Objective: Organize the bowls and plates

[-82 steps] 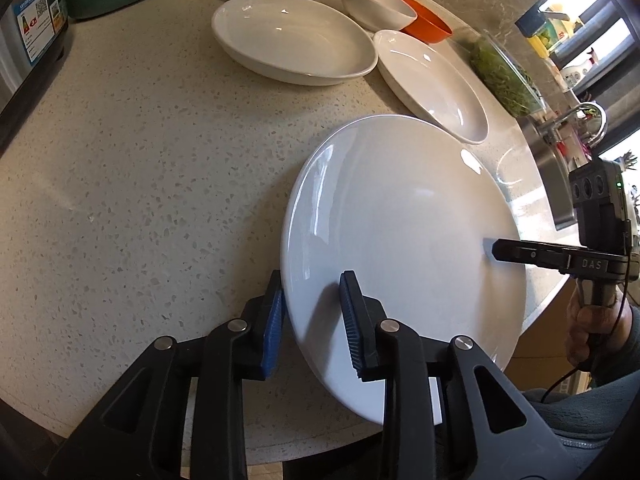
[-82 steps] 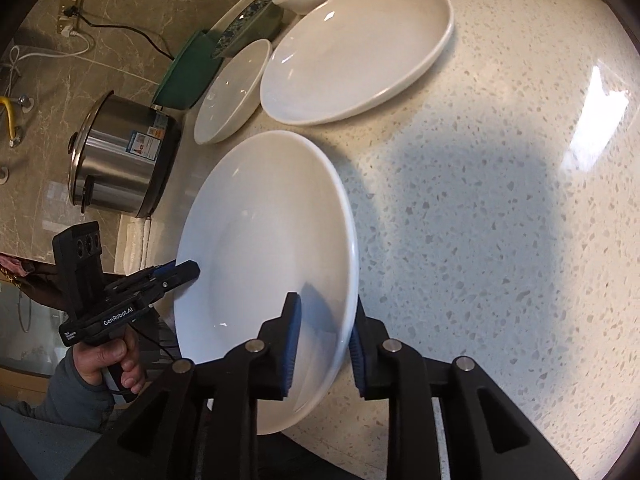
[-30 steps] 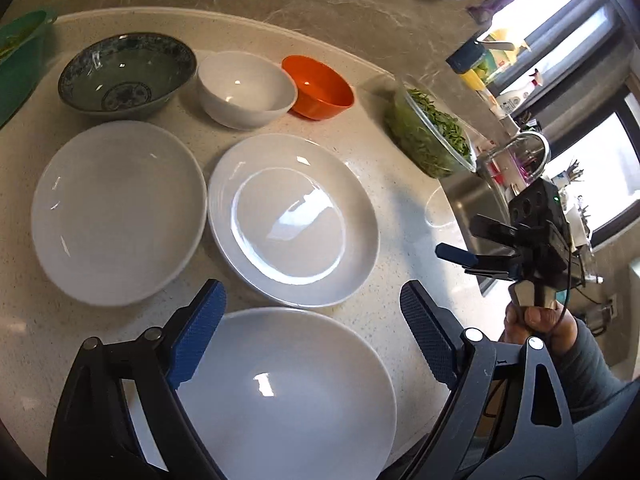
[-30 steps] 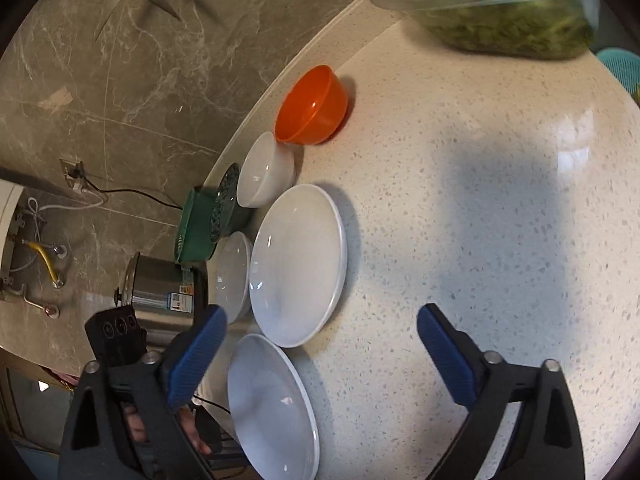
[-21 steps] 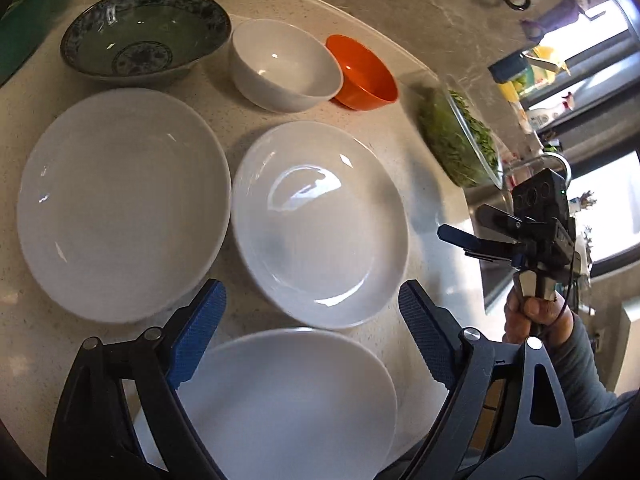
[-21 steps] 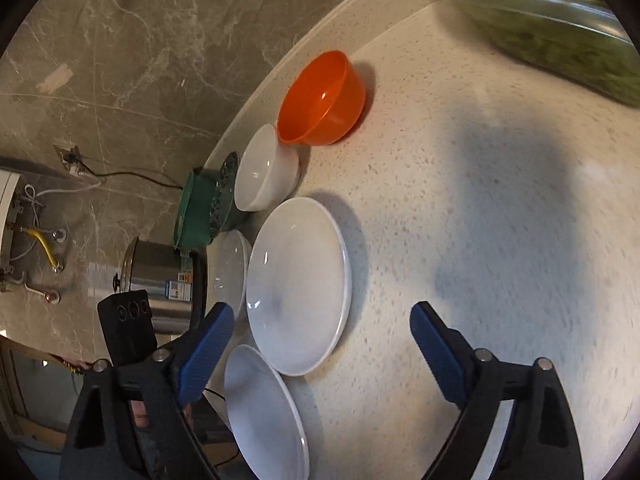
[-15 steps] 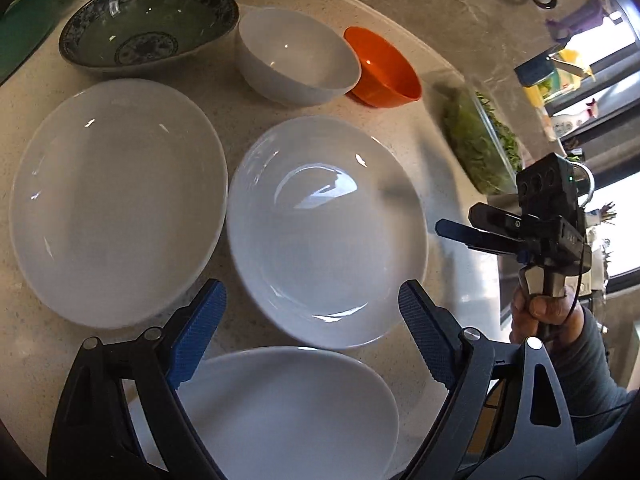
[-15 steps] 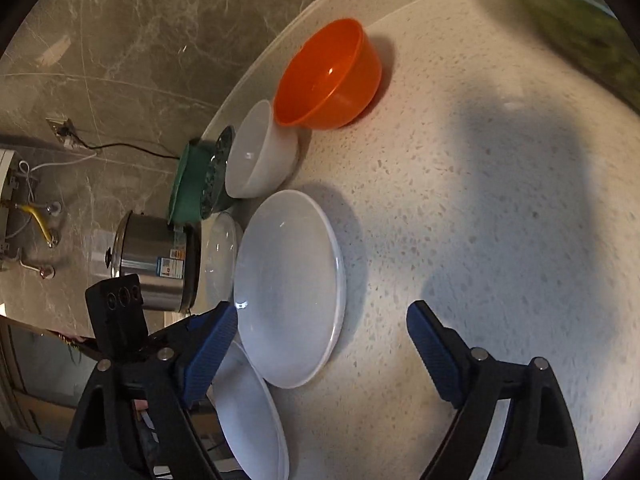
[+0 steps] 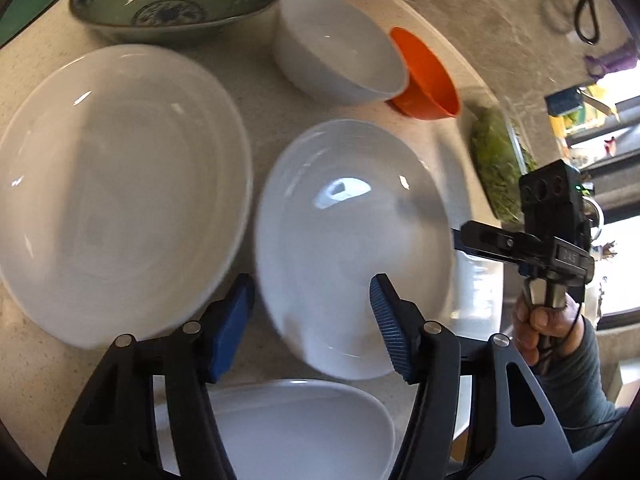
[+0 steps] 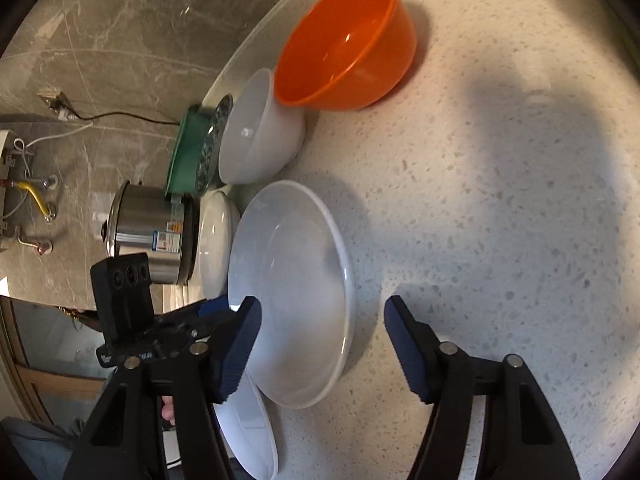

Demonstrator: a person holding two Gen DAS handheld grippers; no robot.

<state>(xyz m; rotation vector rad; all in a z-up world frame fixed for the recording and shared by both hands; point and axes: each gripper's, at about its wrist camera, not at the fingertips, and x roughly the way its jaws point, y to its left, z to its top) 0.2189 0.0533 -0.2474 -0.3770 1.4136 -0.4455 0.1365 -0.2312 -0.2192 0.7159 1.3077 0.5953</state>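
At the bottom of each frame my left gripper (image 9: 312,320) and right gripper (image 10: 322,348) have just been narrowing, half-spread, each straddling the middle white plate's (image 9: 352,240) rim without pinching. If one closes sooner, I risk tipping it onto the near plate (image 9: 296,428); further up, the white bowl (image 9: 340,48) and orange bowl (image 10: 344,44) look safe

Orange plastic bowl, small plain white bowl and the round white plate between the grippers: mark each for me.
Orange plastic bowl (image 10: 344,40): right wrist view, inner wall.
Small plain white bowl (image 9: 340,48): left wrist view, inside surface.
Round white plate between the grippers (image 9: 348,240): left wrist view, centre of its well.
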